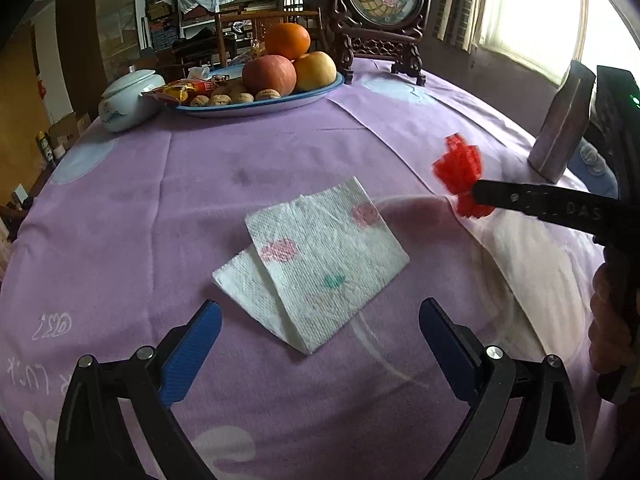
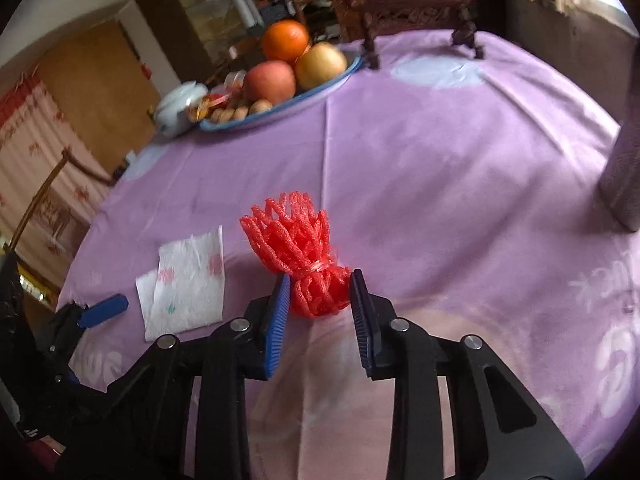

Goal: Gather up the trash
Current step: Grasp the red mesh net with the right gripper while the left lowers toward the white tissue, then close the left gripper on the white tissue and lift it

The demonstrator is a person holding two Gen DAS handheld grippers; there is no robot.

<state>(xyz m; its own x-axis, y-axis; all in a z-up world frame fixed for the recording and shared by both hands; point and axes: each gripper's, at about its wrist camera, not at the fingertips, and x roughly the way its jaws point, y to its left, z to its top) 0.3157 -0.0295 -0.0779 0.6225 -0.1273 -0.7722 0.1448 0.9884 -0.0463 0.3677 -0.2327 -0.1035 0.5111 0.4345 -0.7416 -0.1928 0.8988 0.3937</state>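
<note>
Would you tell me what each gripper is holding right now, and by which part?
The right gripper pinches the red foam net by its bunched end below the tie. The left gripper holds nothing.

- A purple cloth (image 1: 240,152) covered the counter.
- A bright curtained window (image 1: 532,20) lit the room from the right.
- A dark wooden cabinet (image 1: 96,20) stood at the left.
- A wooden chair (image 1: 256,28) and cluttered shelves (image 1: 164,20) filled the back.
</note>
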